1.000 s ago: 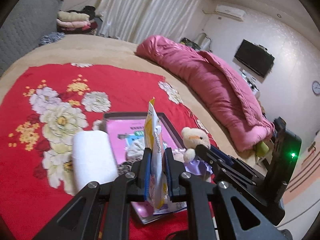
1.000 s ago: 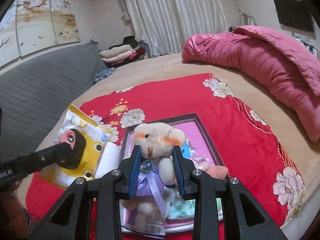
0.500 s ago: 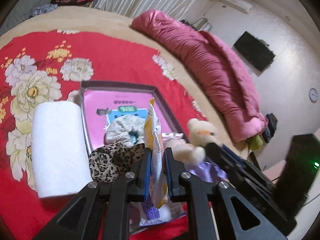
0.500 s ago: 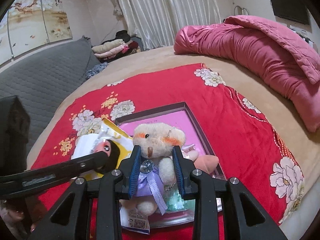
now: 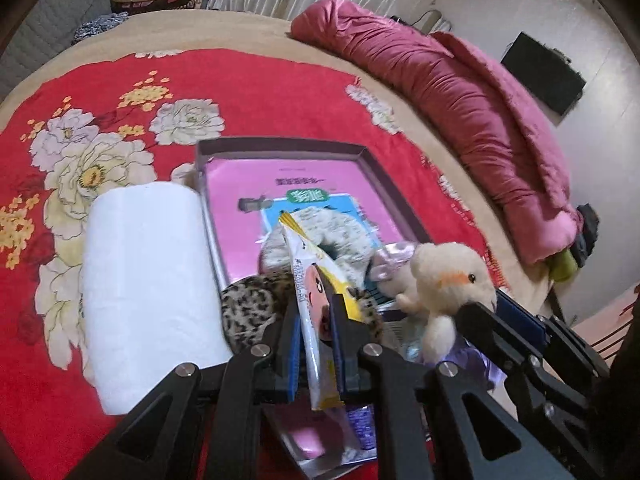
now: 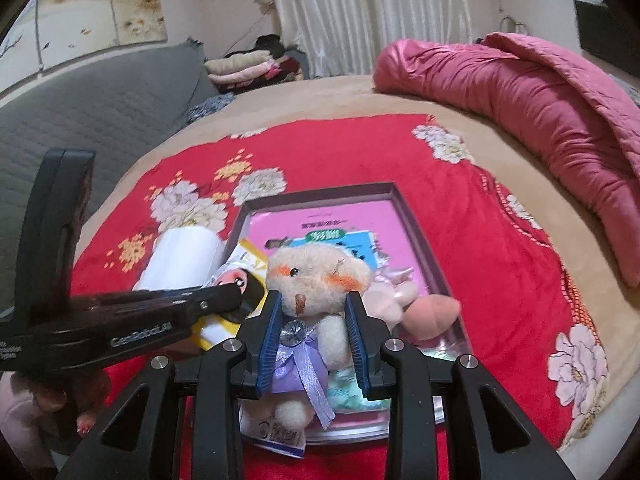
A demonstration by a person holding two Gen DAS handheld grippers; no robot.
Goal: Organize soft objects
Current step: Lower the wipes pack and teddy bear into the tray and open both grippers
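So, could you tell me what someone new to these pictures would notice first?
Probably the cream teddy bear with its purple bow, clamped in the right gripper above the pink-lined tray. Next, the yellow packet pinched upright in the left gripper, beside a white paper roll lying on the red floral blanket.

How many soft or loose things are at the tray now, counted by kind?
Teddy bear: 1
Yellow packet: 1
Paper roll: 1
Leopard-print fabric piece: 1
Pale spotted fabric piece: 1
Peach plush piece: 1
Total: 6
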